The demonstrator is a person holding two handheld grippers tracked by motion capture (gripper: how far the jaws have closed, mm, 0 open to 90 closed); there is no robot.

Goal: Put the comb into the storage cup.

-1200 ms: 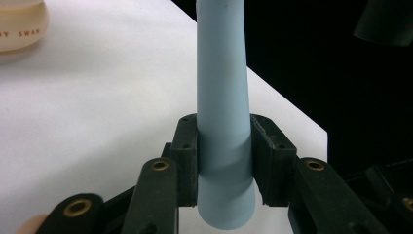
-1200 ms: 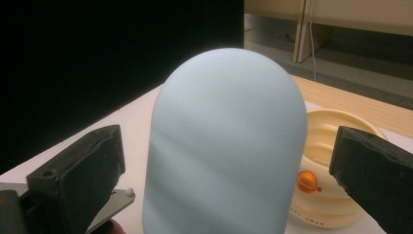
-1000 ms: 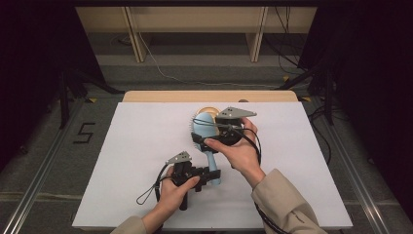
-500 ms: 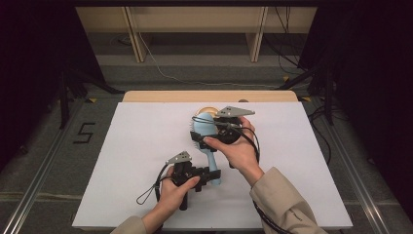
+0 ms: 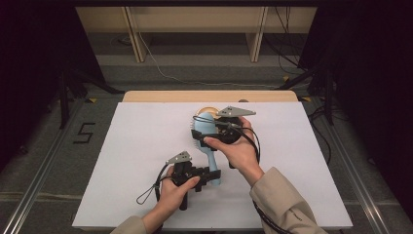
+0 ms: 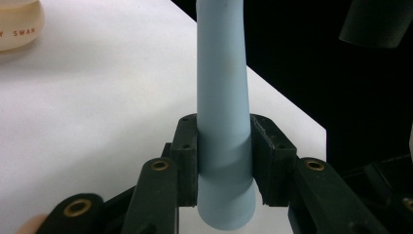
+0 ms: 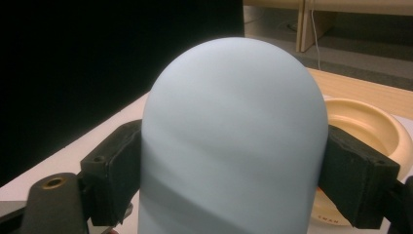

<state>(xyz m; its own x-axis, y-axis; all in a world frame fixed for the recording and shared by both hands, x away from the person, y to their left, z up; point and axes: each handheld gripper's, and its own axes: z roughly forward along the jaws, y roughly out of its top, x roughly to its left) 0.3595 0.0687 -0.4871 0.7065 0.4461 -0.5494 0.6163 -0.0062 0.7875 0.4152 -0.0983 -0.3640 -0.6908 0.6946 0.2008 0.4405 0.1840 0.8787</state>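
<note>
Two grippers hold one pale blue hairbrush (image 5: 208, 146) above the white table (image 5: 131, 161): the left gripper (image 5: 210, 175) is clamped tight on its handle, while the right gripper (image 5: 207, 127), jaws just closing, presses both sides of the head. A cream dish (image 7: 370, 122) sits just behind.

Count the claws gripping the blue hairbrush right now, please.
2. The left claw is clamped on the blue hairbrush at the handle's end. The right claw, whose jaws have just been closing, has its pads against both sides of the brush head.
</note>
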